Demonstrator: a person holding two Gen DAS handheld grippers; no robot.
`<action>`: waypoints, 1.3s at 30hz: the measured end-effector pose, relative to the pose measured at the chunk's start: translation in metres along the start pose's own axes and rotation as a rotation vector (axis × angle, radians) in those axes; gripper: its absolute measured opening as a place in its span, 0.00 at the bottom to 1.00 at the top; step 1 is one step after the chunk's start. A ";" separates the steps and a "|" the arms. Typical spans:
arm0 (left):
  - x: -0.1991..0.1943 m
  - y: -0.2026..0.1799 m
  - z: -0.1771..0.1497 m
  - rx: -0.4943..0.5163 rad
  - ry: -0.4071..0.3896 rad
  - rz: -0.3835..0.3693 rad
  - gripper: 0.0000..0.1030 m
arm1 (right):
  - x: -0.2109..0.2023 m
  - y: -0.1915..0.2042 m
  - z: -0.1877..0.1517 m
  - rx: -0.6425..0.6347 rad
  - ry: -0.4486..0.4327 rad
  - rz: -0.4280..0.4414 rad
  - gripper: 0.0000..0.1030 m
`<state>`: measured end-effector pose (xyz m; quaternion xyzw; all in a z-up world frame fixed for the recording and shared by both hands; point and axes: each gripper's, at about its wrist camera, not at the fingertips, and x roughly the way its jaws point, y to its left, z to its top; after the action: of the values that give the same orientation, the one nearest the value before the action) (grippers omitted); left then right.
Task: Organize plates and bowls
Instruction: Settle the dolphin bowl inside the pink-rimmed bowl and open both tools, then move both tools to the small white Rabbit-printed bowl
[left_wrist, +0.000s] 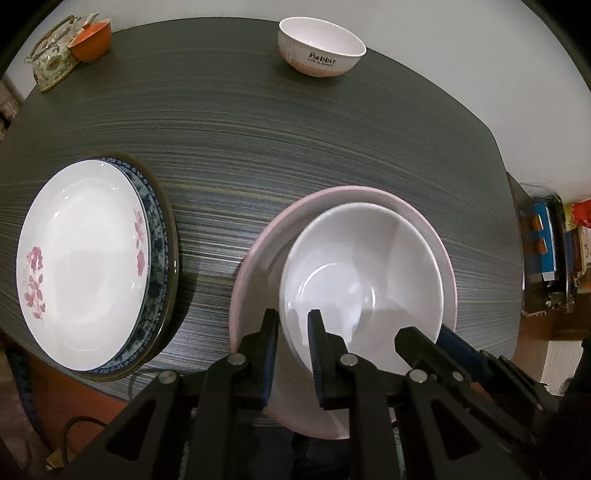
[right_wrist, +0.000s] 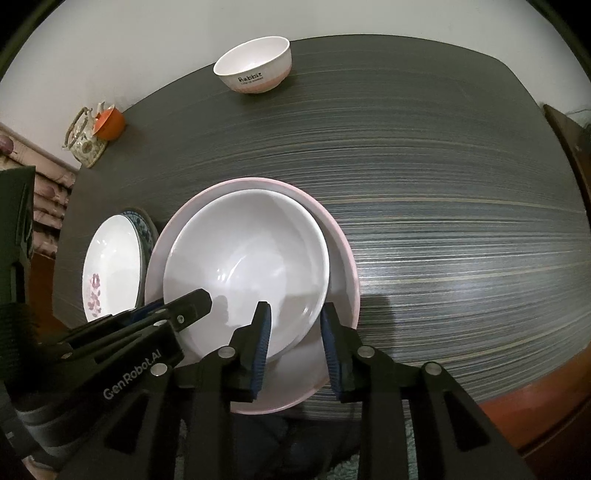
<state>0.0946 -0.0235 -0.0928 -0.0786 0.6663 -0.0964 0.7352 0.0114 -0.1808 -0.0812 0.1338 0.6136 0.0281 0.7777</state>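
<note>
Fingers of the left gripper (left_wrist: 293, 317) pinch the white bowl (left_wrist: 369, 258) rim; only the right view shows right fingers (right_wrist: 260, 339) spread.

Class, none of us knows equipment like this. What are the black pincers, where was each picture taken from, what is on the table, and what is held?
There is no robot here. A person holds a two-fingered tool in each hand, each with a wide-angle camera looking along its fingers. One picture comes from the left tool, the other from the right tool. On the dark table a white bowl sits inside a wider pink dish. Beside it lies a stack of plates. Farther off stand a Rabbit bowl, a teapot and an orange cup. Both tools straddle the white bowl's rim. The right stands open; whether the left pinches is unclear.
</note>
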 end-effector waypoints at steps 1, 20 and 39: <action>-0.001 0.001 0.000 -0.001 -0.001 -0.002 0.17 | 0.000 0.000 0.000 0.003 0.000 0.002 0.28; -0.017 0.010 -0.003 -0.011 -0.020 -0.037 0.24 | -0.009 -0.003 -0.001 0.021 -0.023 0.037 0.39; -0.056 0.060 0.031 -0.128 -0.101 -0.203 0.33 | -0.047 -0.045 0.015 0.121 -0.134 0.146 0.52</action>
<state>0.1227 0.0479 -0.0503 -0.1971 0.6217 -0.1235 0.7479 0.0087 -0.2363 -0.0442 0.2263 0.5495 0.0386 0.8034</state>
